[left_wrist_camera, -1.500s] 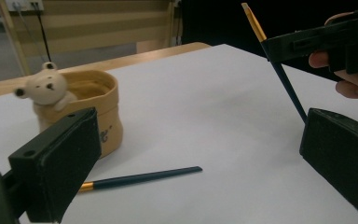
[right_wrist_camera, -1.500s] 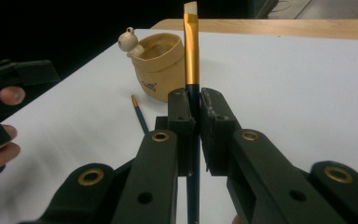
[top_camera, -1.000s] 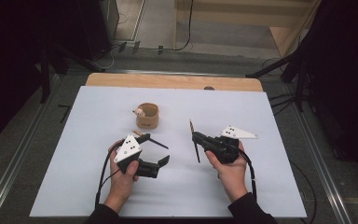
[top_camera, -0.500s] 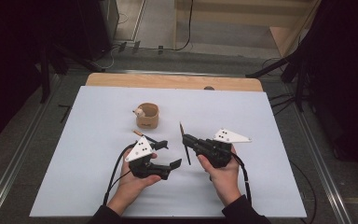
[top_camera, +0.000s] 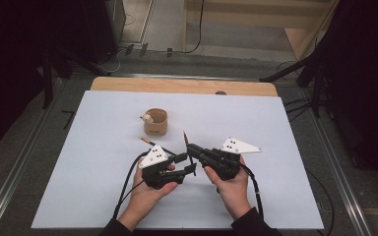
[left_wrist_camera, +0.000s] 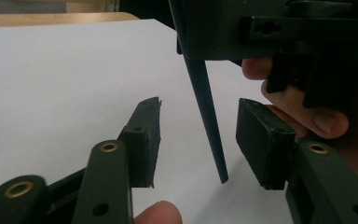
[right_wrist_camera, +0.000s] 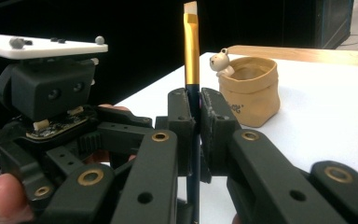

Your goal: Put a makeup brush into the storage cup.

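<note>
My right gripper (right_wrist_camera: 193, 98) is shut on a paintbrush (right_wrist_camera: 191, 51) and holds it upright: gold ferrule and pale bristles on top, dark tapering handle below. In the high view the two grippers meet at the table's near middle, the right gripper (top_camera: 190, 148) tip to tip with the left gripper (top_camera: 187, 163). The brush handle (left_wrist_camera: 205, 107) hangs between the pads (left_wrist_camera: 144, 135) of my left gripper (left_wrist_camera: 198, 140), with a gap on each side. Those jaws have just been closing around it. A tan cup (top_camera: 156, 122) with a small bear figure stands farther back.
A second brush (top_camera: 150, 142) lies flat on the white table sheet (top_camera: 275, 128) between the cup and the left gripper. Cables trail from both grippers toward the near edge. A wooden strip (top_camera: 187, 86) borders the far edge.
Both hands have moved toward each other at the near middle. The left jaws have narrowed and now straddle the lower end of the brush handle. The right grip is unchanged.
</note>
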Available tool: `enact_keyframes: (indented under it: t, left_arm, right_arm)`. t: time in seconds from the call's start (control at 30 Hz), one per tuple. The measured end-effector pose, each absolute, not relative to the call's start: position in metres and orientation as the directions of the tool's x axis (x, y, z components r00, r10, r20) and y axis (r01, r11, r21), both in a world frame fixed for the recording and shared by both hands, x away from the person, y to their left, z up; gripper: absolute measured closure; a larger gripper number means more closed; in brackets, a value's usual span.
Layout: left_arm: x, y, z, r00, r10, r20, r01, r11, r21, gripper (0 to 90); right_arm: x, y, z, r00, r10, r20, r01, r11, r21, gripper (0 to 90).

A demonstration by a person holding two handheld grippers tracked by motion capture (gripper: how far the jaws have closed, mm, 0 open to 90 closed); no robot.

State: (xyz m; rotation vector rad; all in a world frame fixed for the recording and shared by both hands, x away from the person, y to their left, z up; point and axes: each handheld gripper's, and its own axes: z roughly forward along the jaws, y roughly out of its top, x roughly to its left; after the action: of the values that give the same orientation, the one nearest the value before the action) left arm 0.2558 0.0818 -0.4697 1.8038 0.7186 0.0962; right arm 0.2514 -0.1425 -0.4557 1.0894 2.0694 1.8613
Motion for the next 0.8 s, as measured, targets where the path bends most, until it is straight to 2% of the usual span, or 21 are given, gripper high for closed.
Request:
enact_keyframes:
  t: [0.2,0.43,0.6,0.7,0.73,0.8]
  left_arm:
    - [0.2536,0.0786,-0.4674,0.803,0.527,-0.279,0.429,-0.186,0.884,61.5]
    - [0.2559,0.0799,-0.4671,0.789,0.523,-0.321,0.462,-0.162,0.872,69.2]
    - [0.2563,0.0803,-0.4677,0.791,0.518,-0.327,0.47,-0.171,0.866,81.1]
    - [0.2578,0.0821,-0.4676,0.784,0.519,-0.341,0.485,-0.168,0.858,84.2]
    - [0.2576,0.0826,-0.4672,0.784,0.522,-0.335,0.48,-0.169,0.861,84.4]
    - [0.2574,0.0832,-0.4667,0.786,0.527,-0.323,0.473,-0.177,0.863,84.6]
  right_arm:
    - [0.2497,-0.1391,-0.4555,-0.73,0.594,0.338,0.397,-0.034,0.917,84.8]
    - [0.2472,-0.1349,-0.4551,-0.737,0.585,0.34,0.394,-0.037,0.918,84.8]
    - [0.2465,-0.1336,-0.4555,-0.737,0.587,0.335,0.392,-0.032,0.919,84.7]
    - [0.2456,-0.1331,-0.4551,-0.74,0.589,0.327,0.387,-0.026,0.922,84.5]
    - [0.2453,-0.1333,-0.4545,-0.739,0.589,0.329,0.389,-0.026,0.921,83.3]
    - [0.2455,-0.1336,-0.4529,-0.726,0.585,0.361,0.408,-0.056,0.911,70.9]
